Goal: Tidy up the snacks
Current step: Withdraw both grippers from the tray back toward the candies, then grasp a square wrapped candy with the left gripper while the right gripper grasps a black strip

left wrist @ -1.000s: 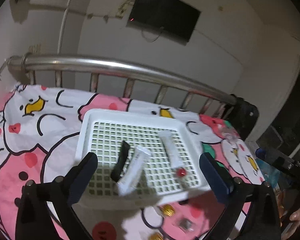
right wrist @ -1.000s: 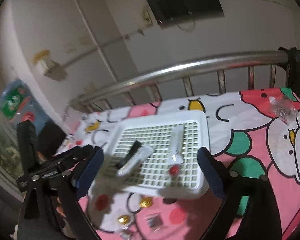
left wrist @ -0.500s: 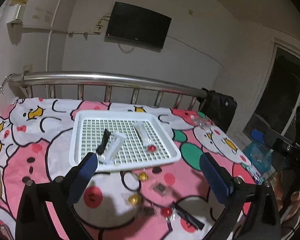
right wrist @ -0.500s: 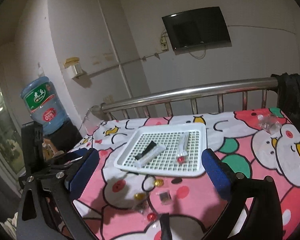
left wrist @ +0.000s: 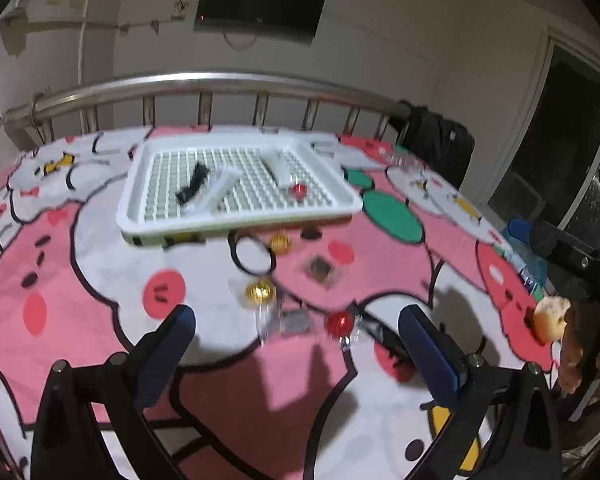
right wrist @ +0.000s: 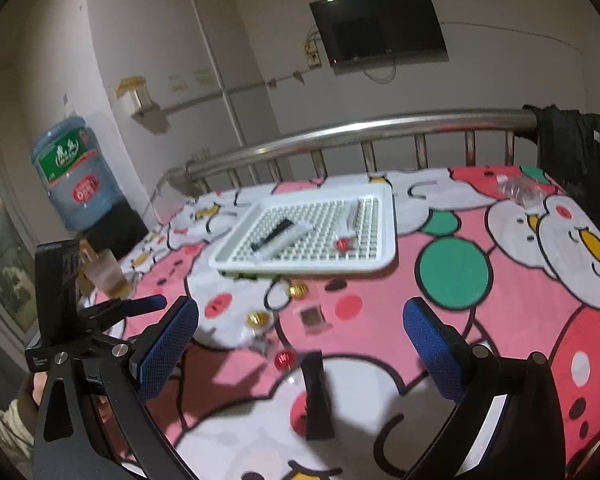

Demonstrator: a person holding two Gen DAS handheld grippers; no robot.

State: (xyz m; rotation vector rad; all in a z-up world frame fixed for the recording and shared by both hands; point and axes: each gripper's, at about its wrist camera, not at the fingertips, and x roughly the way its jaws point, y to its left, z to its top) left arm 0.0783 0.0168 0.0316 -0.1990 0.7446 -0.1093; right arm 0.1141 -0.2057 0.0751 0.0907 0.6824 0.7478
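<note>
Both grippers, left gripper [left wrist: 296, 332] and right gripper [right wrist: 300, 320], have dropped lower, wide open, holding nothing. Loose snacks [left wrist: 260, 290] lie just in front of the white tray [left wrist: 236, 224].

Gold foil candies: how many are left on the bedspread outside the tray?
2. One gold candy lies just in front of the white tray; the other gold candy sits nearer the camera, beside clear wrappers. Motion blur could hide more.

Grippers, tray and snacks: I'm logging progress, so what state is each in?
Left gripper: open, holding nothing.
Right gripper: open, holding nothing.
White tray: flat on the bedspread, partly filled.
Red candy: in the tray.
Gold candies: loose on the bedspread.
Black stick pack: loose on the bedspread.
</note>
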